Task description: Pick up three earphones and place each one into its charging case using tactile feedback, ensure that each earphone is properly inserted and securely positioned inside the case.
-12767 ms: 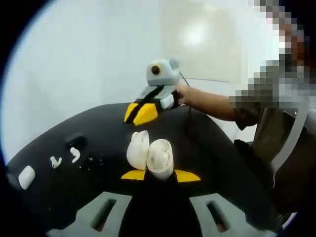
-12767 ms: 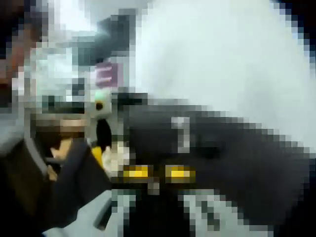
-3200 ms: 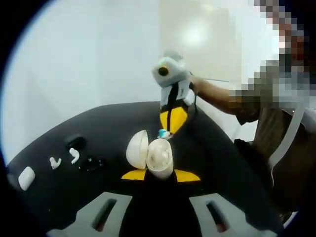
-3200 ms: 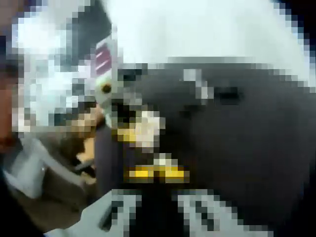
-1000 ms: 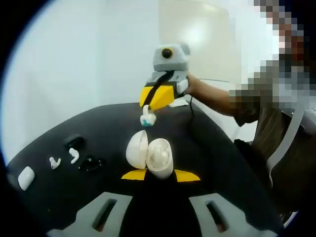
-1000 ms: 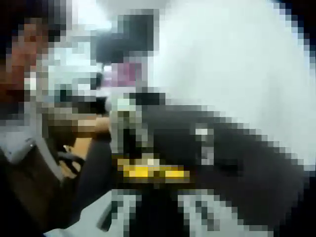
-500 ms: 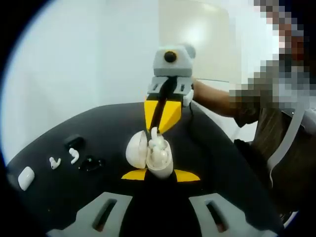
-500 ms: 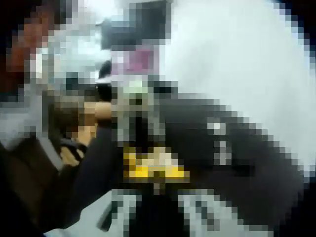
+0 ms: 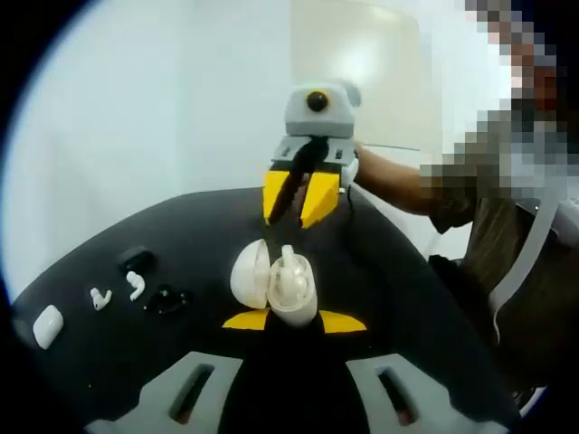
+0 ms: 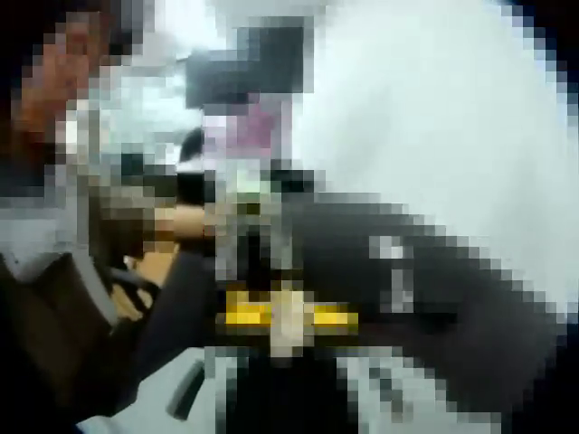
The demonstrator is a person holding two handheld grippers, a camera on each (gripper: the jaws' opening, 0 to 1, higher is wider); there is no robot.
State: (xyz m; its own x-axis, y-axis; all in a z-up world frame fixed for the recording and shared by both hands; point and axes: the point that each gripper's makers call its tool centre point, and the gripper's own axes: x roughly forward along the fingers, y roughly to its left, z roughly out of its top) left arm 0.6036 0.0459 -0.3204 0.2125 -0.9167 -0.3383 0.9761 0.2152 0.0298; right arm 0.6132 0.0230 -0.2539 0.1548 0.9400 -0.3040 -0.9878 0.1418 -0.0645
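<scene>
White walls back a black tabletop (image 9: 199, 235) that carries everything in the left gripper view. At the far left edge lies a closed white case (image 9: 48, 325); to its right, two loose white earphones (image 9: 102, 297) and (image 9: 137, 284) lie close together but apart, with a small black case (image 9: 136, 259) just beyond them and a dark open case (image 9: 166, 299) next along. At centre, the left gripper (image 9: 294, 320) holds an open white charging case (image 9: 276, 286) between its yellow tips, lid swung to the left, body upright. A white earphone (image 9: 289, 261) stands in the case mouth, its top proud of the rim, so it is judged not fully seated. Just above and beyond it hovers the right gripper (image 9: 300, 197), held by a person's hand (image 9: 362, 172); its yellow jaws stand slightly parted with nothing between them, apart from the earphone. The right gripper view is too coarsely blurred to add detail. Step in hand is judged to be seating the earphone: press down squarely on its top with one jaw tip, along the socket axis, while the left gripper keeps the case from tipping; stop when resistance firms up.
</scene>
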